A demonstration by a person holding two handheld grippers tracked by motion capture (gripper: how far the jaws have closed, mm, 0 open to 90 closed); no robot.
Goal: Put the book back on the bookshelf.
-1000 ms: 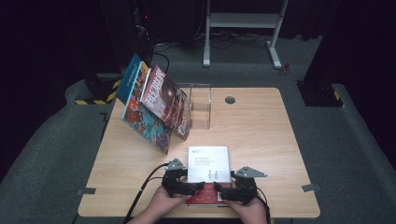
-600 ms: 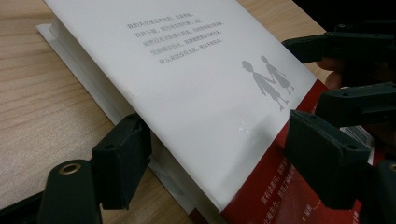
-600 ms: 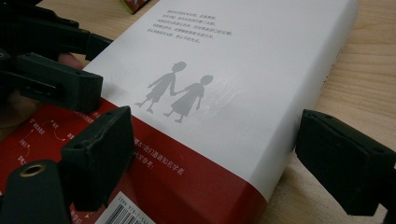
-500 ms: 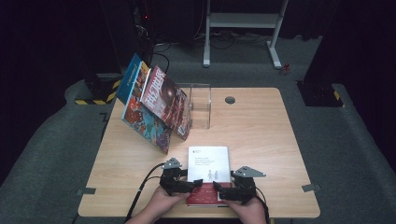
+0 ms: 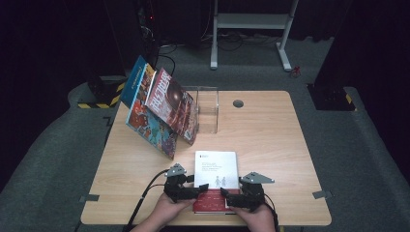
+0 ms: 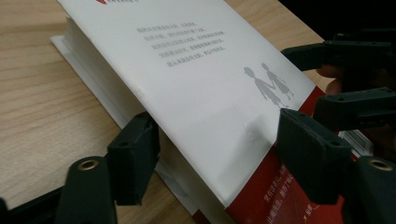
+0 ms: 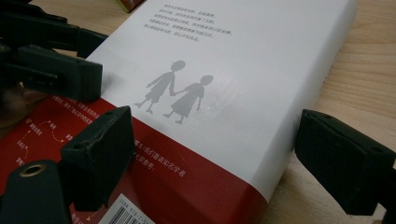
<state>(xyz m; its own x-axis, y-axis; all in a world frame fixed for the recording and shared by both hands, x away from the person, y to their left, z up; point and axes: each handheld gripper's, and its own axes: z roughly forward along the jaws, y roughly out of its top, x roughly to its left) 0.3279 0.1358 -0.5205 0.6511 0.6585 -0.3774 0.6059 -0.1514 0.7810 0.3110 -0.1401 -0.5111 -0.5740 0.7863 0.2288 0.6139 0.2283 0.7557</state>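
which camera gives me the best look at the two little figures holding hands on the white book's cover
The right gripper view: the figures sit near its centre, large and sharp on the white book. The left gripper view shows them smaller and at a slant. In the high view they are only a tiny grey mark.

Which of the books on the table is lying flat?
The white-and-red book between both grippers; the colourful books lean tilted against the clear stand.

I count one white-and-red book (image 5: 215, 174) lying flat between my two grippers, left (image 5: 191, 190) and right (image 5: 231, 194), three books (image 5: 162, 108) leaning, and one clear stand (image 5: 208, 110)
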